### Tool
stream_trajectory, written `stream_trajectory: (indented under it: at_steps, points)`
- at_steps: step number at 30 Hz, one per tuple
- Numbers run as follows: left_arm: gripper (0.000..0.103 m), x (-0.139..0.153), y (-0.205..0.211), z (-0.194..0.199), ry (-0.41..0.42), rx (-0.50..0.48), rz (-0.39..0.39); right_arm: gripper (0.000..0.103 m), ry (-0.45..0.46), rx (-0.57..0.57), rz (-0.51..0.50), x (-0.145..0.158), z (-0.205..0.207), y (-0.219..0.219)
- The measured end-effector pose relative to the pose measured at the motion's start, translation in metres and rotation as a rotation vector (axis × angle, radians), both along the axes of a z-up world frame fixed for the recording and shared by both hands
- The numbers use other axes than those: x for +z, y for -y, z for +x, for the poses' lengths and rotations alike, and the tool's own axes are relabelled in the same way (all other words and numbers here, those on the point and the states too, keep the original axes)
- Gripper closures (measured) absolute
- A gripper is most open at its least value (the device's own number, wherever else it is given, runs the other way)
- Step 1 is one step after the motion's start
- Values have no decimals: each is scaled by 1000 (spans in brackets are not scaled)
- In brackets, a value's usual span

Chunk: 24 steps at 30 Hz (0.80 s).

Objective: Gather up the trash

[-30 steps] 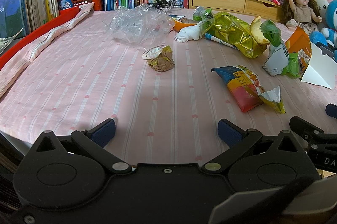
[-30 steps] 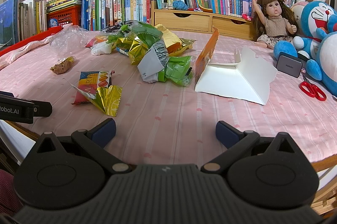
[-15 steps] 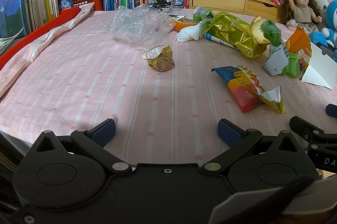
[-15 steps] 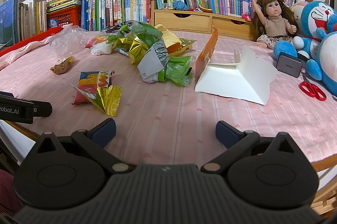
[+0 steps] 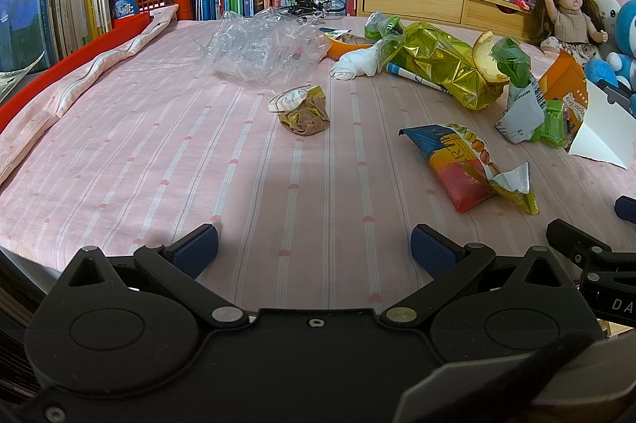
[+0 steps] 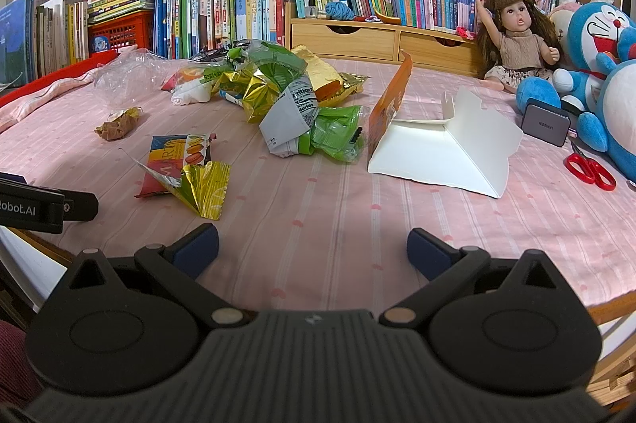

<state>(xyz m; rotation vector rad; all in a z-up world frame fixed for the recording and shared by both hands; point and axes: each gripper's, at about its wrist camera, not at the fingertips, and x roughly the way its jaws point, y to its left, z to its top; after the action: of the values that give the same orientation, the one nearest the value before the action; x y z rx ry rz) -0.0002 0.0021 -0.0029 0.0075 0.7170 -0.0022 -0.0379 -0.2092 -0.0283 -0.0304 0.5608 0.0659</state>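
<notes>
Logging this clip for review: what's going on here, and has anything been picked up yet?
Nothing is picked up yet. A person holds the left gripper and the right gripper open and empty at the near edge of a pink striped tablecloth. Litter lies untouched ahead: a colourful macaron snack wrapper, a crumpled brown wrapper, a clear plastic bag and a flattened white carton.

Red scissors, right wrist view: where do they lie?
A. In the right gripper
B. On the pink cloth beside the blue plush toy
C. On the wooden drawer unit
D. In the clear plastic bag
B: the red scissors lie flat on the pink cloth, right by the blue plush toy.
</notes>
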Motion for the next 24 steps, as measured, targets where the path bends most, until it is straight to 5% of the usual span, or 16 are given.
stream_trajectory:
  at_steps: [24]
  points:
    - [0, -3, -3, 0, 2, -8, 0, 0, -17, -5, 2, 1, 3, 0]
